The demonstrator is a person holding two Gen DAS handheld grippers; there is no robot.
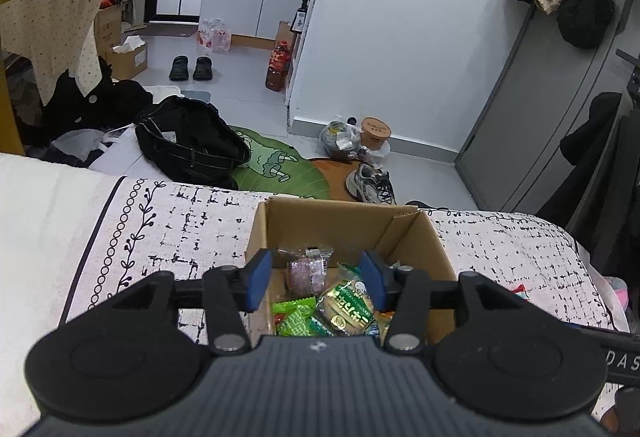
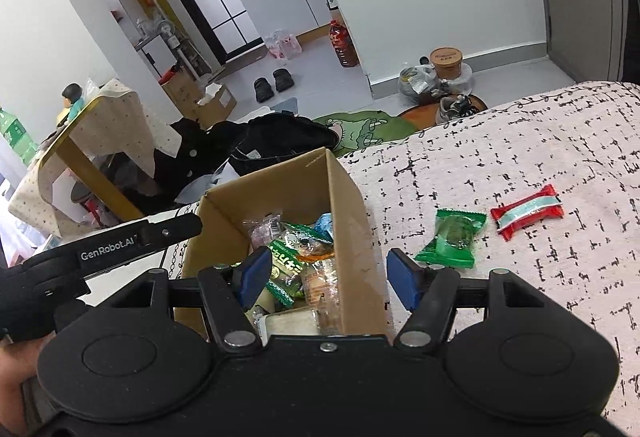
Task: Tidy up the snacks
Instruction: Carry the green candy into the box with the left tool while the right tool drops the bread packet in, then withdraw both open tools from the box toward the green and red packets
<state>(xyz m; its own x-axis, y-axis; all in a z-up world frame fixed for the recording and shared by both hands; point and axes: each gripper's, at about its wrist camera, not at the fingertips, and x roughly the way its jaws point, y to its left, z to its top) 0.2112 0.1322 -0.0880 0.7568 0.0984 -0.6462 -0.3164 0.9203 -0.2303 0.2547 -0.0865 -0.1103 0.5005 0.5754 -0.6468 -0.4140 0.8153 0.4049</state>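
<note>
- Snacks still outside the cardboard box (image 2: pixel 352 197) are two: a green packet (image 2: pixel 450 237) and a red packet (image 2: pixel 527 212), both lying flat on the patterned bed cover (image 2: pixel 540 141) in the right half of the right wrist view.
- Green packet sits just beyond and slightly right of the right gripper (image 2: pixel 326 275), near its right-hand blue pad; its long axis runs from lower left to upper right of the frame, roughly along the gripper's pointing line.
- Red packet lies further right and a little higher in the frame, apart from the green one, with its long axis running mostly left to right, tilted up at the right end.
- Right gripper's jaws stand apart with nothing between the pads; they straddle the box's right wall, so the likely move is a shift toward the frame's right.
- Left gripper (image 1: pixel 316 279) hovers over the box opening, jaws apart, holding nothing; a pink-wrapped snack (image 1: pixel 306 269) and a green-labelled biscuit pack (image 1: pixel 350 307) lie below it inside the box.
- Neither loose packet shows in the left wrist view, so I judge the right hand the nearer one for the green packet.
</note>
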